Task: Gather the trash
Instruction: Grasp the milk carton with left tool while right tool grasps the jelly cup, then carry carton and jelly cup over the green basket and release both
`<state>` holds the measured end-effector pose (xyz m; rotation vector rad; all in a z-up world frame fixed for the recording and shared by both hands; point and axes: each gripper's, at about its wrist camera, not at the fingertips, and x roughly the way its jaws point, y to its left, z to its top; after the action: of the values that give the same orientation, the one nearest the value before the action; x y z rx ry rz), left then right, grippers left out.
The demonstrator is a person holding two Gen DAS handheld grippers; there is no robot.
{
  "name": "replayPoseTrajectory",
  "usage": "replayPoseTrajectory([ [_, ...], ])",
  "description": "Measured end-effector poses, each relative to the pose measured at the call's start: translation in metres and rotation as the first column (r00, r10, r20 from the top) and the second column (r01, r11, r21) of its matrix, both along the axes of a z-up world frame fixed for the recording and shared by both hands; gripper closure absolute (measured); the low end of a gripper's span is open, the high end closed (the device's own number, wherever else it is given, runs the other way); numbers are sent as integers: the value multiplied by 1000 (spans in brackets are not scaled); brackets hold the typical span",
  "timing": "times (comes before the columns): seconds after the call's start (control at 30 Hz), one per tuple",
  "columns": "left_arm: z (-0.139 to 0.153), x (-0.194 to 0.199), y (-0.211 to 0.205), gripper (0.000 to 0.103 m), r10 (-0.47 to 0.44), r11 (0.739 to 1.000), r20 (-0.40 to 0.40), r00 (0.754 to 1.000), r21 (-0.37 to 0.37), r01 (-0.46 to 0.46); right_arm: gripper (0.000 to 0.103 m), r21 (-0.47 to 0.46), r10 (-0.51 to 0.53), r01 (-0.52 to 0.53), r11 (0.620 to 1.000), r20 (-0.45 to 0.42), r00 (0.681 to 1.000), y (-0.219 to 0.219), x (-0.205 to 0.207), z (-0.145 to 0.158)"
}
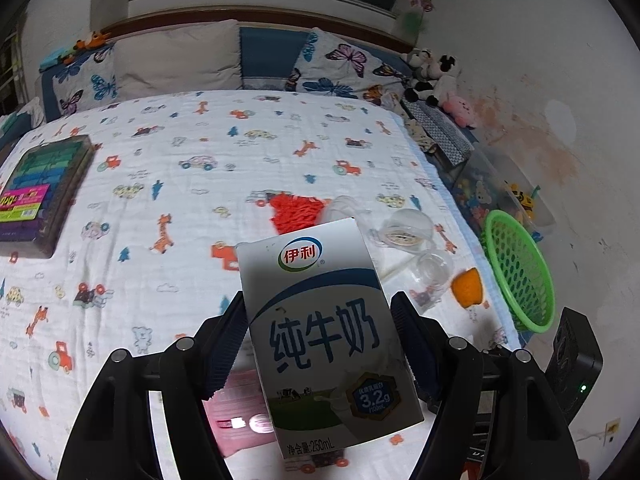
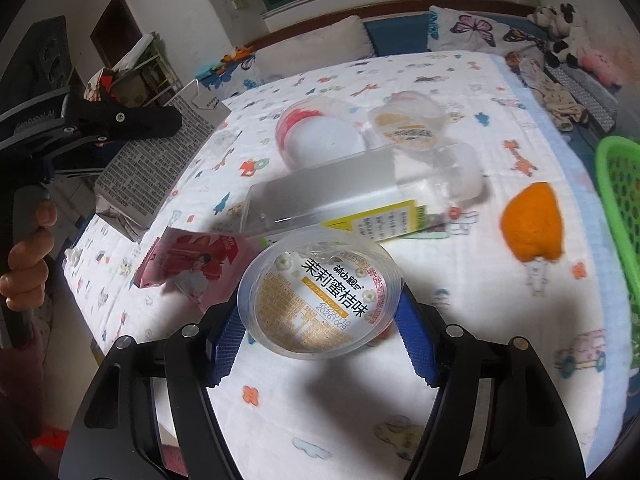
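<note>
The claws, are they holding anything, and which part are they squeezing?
Left claw pinches the milk carton by its two narrow sides, midway up. Right claw grips the clear jelly cup across its round rim.

Light: your room is evenly lit from overhead, and the bedsheet (image 1: 240, 168) reads bright white.
Shadows: the plastic cup (image 2: 320, 296) casts a soft dark patch on the sheet below it.
Glare: the clear bottle (image 2: 360, 188) washes out pale.
Blur: the orange peel (image 2: 534, 222) smears (edges soft).
Distortion: your fisheye bends the bed, with black corners.
</note>
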<state>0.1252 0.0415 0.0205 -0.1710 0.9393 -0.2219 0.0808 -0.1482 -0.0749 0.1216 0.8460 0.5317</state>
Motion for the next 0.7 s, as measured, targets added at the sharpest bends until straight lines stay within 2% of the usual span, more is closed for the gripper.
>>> replayPoseTrajectory([
  [0.37, 3, 8, -47, 34, -94, 995, 4, 996, -16, 94, 34, 5, -138, 138, 990, 33, 990, -60, -3, 13],
  [0.7, 8, 18, -96, 34, -183, 983, 13, 983, -9, 183, 34, -14, -307, 309, 951, 67, 949, -137, -2, 24],
])
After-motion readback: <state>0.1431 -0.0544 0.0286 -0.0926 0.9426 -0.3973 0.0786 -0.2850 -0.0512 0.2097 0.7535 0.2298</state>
